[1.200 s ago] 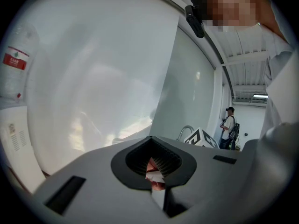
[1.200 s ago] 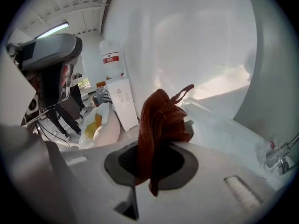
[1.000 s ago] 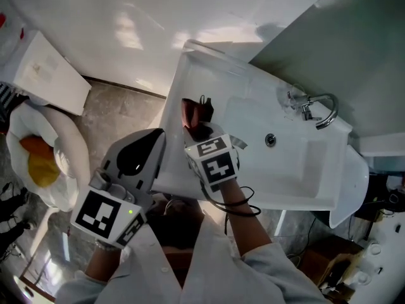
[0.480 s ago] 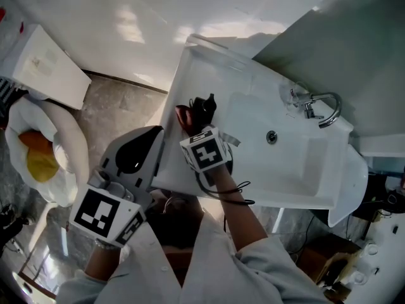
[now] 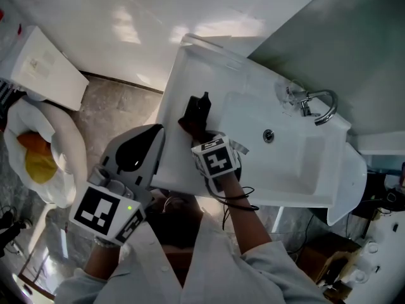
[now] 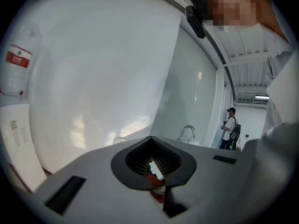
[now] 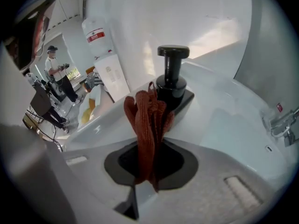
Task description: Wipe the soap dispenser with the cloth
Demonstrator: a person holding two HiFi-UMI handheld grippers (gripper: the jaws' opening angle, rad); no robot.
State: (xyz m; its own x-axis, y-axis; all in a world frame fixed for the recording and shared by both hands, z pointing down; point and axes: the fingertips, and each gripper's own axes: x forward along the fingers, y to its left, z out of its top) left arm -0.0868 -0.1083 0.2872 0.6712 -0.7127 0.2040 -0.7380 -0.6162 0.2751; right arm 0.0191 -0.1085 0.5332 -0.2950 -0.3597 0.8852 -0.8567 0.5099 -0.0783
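Here, soap dispenser (image 7: pixel 174 84) stands upright.

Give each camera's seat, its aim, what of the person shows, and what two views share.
Head view: on the head, steeply down at the sink; left tongs, right tongs, sleeves.
Left gripper view: on left tongs, along shut jaws toward faucet.
Right gripper view: on right tongs, facing soap dispenser past clamped cloth.
Shared: head and right views show soap dispenser, cloth.
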